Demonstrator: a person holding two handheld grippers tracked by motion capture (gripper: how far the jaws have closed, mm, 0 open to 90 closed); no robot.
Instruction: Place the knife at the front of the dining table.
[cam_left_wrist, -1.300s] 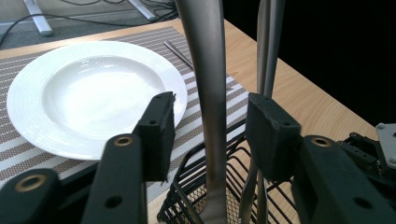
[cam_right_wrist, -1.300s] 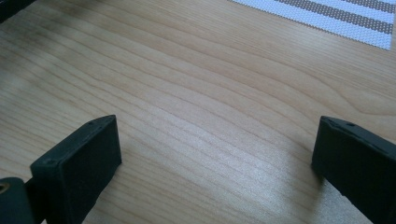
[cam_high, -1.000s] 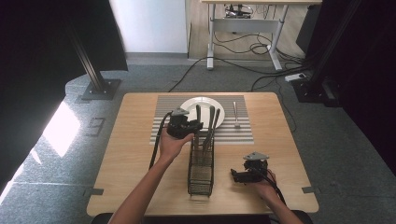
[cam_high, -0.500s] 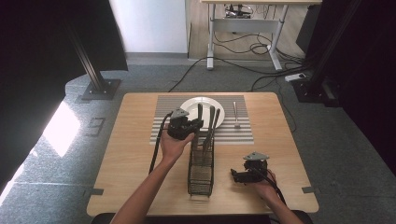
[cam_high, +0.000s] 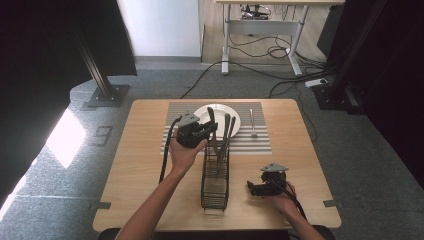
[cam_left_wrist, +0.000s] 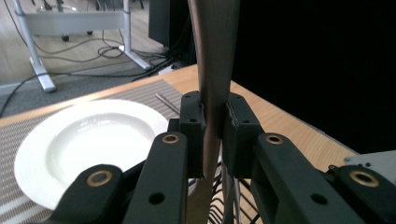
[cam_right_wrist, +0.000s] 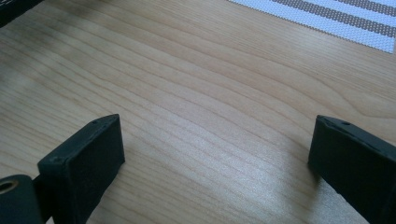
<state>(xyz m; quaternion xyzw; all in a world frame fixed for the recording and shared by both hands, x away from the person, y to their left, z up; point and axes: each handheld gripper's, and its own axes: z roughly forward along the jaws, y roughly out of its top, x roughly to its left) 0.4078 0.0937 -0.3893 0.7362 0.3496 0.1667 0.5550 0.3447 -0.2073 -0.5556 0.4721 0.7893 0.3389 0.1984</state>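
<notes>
Near edge first: right gripper (cam_high: 256, 188) rests low on the pale wooden table (cam_high: 145, 200) at the near right, jaws spread wide with nothing but bare wood grain between them. Beside it to the left stands the black wire cutlery rack (cam_high: 216, 180), tall and narrow, dark handles sticking out of its top. Now the action: left gripper (cam_high: 209, 131) sits at the rack's far end, and its jaws have just been closing, now clamped tight on a dark flat-handled utensil (cam_left_wrist: 212, 84) standing upright between the pads. That looks like the pull-out step, the piece gripped but its lower end still down among the wires. Next move wants a straight lift, clear of the neighbouring handles, before swinging anywhere. Beyond waits the round white plate (cam_high: 235, 120) on the grey striped placemat (cam_high: 260, 142), a small silvery utensil (cam_high: 252, 122) lying right of it. Plenty of open mat; table edges are well off.
</notes>
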